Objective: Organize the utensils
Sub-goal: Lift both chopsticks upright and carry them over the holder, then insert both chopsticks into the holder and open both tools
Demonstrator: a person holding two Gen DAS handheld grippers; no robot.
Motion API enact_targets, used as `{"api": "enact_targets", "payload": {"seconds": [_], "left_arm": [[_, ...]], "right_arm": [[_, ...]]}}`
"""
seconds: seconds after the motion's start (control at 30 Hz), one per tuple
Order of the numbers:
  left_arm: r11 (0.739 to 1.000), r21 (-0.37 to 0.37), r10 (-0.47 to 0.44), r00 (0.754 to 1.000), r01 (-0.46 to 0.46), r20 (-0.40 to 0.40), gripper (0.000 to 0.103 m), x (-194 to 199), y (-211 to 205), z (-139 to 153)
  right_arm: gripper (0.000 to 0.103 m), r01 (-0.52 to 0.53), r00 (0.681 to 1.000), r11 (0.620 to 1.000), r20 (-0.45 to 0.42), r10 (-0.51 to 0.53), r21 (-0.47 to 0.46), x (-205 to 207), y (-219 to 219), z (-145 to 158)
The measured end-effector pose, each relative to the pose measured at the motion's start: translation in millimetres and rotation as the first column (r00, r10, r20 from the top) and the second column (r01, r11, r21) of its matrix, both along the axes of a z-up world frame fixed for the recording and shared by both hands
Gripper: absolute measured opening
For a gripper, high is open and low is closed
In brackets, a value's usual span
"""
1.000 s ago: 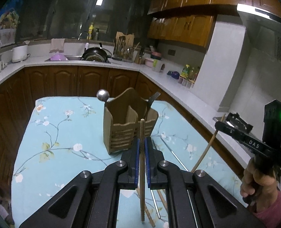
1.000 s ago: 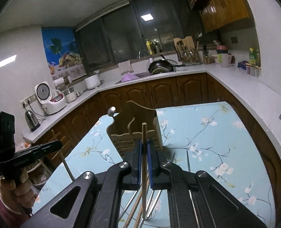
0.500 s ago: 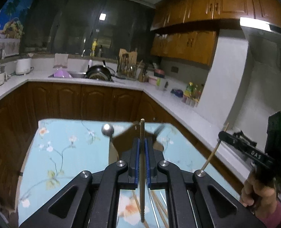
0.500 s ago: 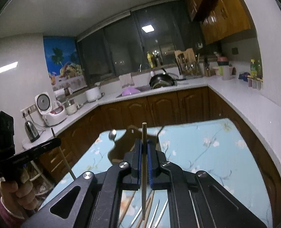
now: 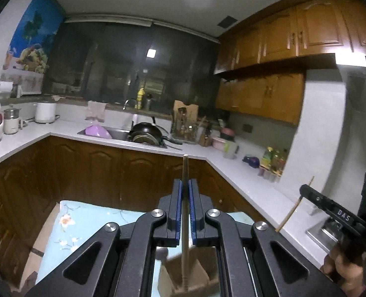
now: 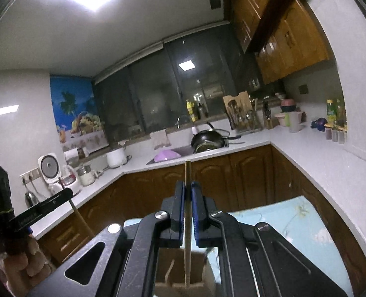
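In the left wrist view my left gripper (image 5: 185, 185) is shut on a wooden chopstick (image 5: 184, 222) that stands upright between the blue pads. Its lower end hangs over the brown wooden utensil holder (image 5: 197, 277) at the bottom edge. My right gripper (image 6: 187, 188) is likewise shut on a second chopstick (image 6: 187, 235) above the same holder (image 6: 168, 269). I cannot tell whether either tip is inside the holder. Each view shows the other gripper from the side, the right gripper (image 5: 305, 190) and the left gripper (image 6: 70, 192), each held in a hand with its chopstick slanting down.
The holder stands on a table with a light blue floral cloth (image 5: 83, 222). A white L-shaped counter (image 5: 244, 173) with brown cabinets runs behind and along the right. It carries a sink with a black pan (image 5: 145, 133), a rice cooker (image 6: 49, 170) and bottles (image 5: 272, 158).
Both grippers have risen and tipped upward with their chopsticks. The holder has slid to the bottom of both views, and the loose utensils on the cloth have dropped out of sight.
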State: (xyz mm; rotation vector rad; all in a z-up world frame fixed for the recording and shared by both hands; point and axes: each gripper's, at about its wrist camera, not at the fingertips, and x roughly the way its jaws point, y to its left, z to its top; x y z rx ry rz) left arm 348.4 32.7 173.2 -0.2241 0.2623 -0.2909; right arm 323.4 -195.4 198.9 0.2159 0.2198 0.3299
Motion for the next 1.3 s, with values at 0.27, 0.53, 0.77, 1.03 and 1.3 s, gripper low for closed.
{"api": "enact_targets", "payload": {"seconds": [0.27, 0.53, 0.77, 1.03, 1.3], "left_arm": [[0.998, -0.023, 0.06, 0.997, -0.061, -0.052, 0.003, 41.9, -35.8, -47.8], [0.998, 0.042, 0.048, 0.993, -0.043, -0.111, 0.004, 56.5, -69.7, -109.8], [0.996, 0.087, 0.036, 0.995, -0.028, -0.091, 0.004, 52.9, -68.3, -107.4], [0.997, 0.078, 0.029, 0.994, -0.021, -0.108, 0.005, 42.0, -47.6, -96.9], [0.996, 0.088, 0.018, 0.988, -0.004, -0.152, 0.024, 38.9, -47.8, -89.9]], "right_arm": [[0.005, 0.015, 0.998, 1.0, -0.061, -0.015, -0.004, 38.4, 4.1, -51.1], [0.006, 0.002, 0.991, 1.0, -0.136, 0.001, 0.022, 46.7, -3.6, -96.2], [0.007, -0.034, 0.985, 0.999, -0.167, 0.031, -0.013, 51.5, 6.5, -103.5], [0.007, -0.032, 0.98, 0.999, -0.197, 0.029, -0.012, 54.2, 6.0, -99.8], [0.065, -0.045, 0.981, 0.998, -0.187, 0.051, 0.038, 46.2, -4.4, -93.9]]}}
